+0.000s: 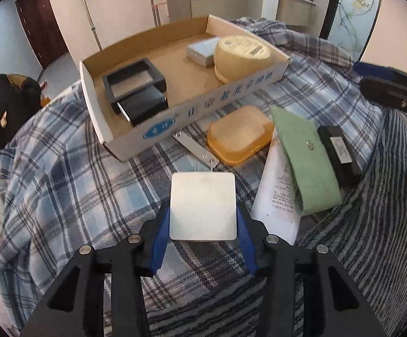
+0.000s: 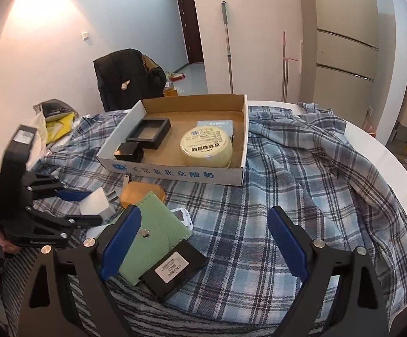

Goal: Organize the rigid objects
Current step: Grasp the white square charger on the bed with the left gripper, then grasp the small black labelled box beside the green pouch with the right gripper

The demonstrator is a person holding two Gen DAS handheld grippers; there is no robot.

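Blue plaid cloth point(image 2: 273, 196); green pouch point(image 2: 158, 236); orange container point(image 1: 240, 134).

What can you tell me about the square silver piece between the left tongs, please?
The silver square is a flat, thin-looking plate with rounded corners and a dull, brushed, metal-like face, blank as far as shows. It sits between the blue pads of the left tongs, both side edges against them, held above the plaid cloth. In the right wrist view it looks tilted, one edge raised. Its far edge points toward the orange lidded container, without touching it.
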